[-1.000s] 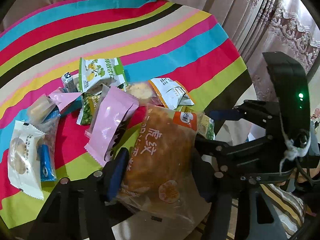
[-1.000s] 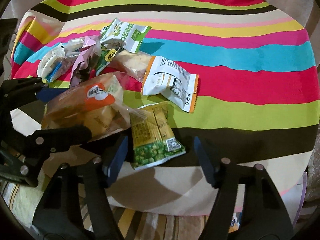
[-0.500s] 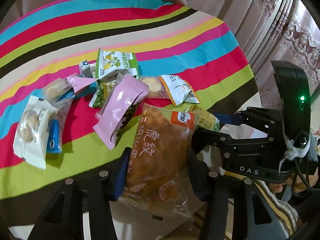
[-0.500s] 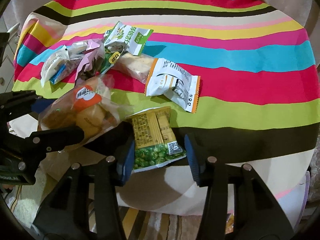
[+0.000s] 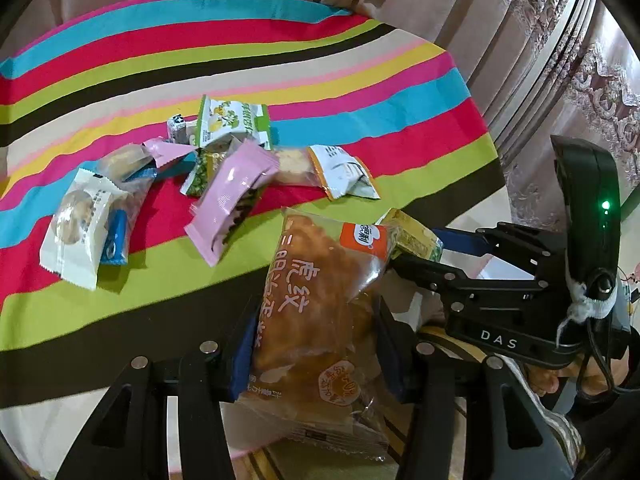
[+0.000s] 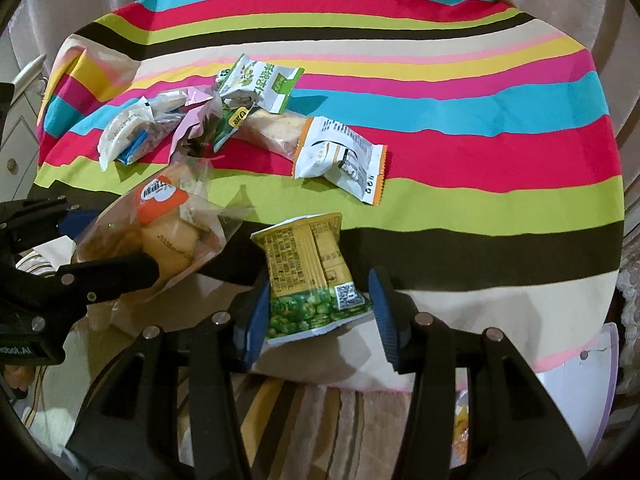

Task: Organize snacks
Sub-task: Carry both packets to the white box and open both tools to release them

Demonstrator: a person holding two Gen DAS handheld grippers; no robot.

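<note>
A bread packet (image 5: 320, 312) is pinched in the left gripper (image 5: 316, 344), and a green pea packet (image 6: 312, 280) is clamped by the right gripper (image 6: 320, 320), both jaws having just closed. Both are held off the near edge of the striped bench (image 6: 480, 200), likely for sorting away from the pile of snacks (image 5: 224, 176).

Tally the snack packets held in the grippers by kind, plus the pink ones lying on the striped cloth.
Bread packet, in left gripper: 1
Green pea packet, in right gripper: 1
Big pink packet, small pink wrapper: 2
Total: 4
</note>
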